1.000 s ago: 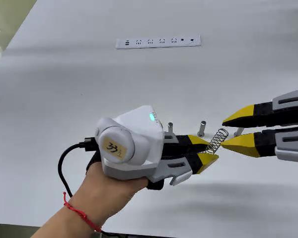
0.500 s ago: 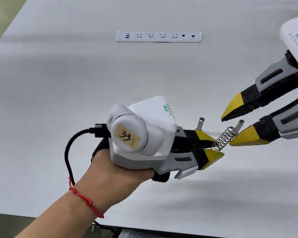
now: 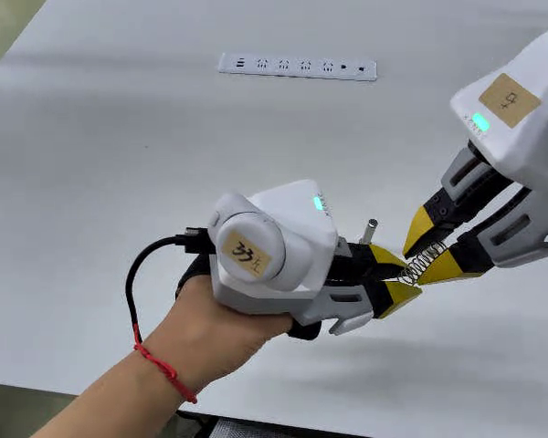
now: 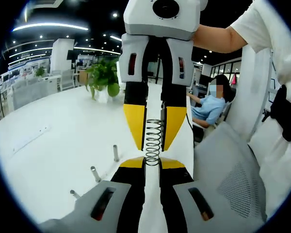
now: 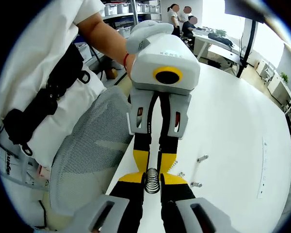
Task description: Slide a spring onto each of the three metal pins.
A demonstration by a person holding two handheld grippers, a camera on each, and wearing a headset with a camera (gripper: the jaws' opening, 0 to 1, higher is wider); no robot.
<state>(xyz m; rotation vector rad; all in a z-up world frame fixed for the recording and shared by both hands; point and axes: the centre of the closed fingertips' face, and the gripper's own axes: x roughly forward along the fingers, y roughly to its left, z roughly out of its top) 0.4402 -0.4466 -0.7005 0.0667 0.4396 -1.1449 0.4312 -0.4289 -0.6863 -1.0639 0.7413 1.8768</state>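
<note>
**Left gripper** point(image 3: 395, 276), in my hand point(image 3: 215, 342), lower centre of the head view. The jaws are closed on one end of the spring point(image 3: 421, 263).

**Spring.** A slender coil of thin bright wire with open, evenly spaced turns. It is straight along its length and held in the air above the table point(image 3: 119, 182). In the left gripper view it rises from my yellow tips at frame centre. In the right gripper view it is seen end-on, as a small ring.

**Right gripper** point(image 3: 426, 255), entering from the upper right of the head view. Its two yellow tips sit on either side of the spring's far end. I cannot tell whether they press on it or merely flank it.

**Metal pins** point(image 4: 94, 173). Three short upright studs stand in a row on the table, left of my jaws in the left gripper view and near the spring.

**Surroundings.** Bare white tabletop spreads to the left and toward the top of the head view. A white power strip point(image 3: 297, 66) lies well apart at upper centre. The table's near edge runs along the bottom of the frame, and a grey mesh chair point(image 5: 82, 160) stands just beside it.
</note>
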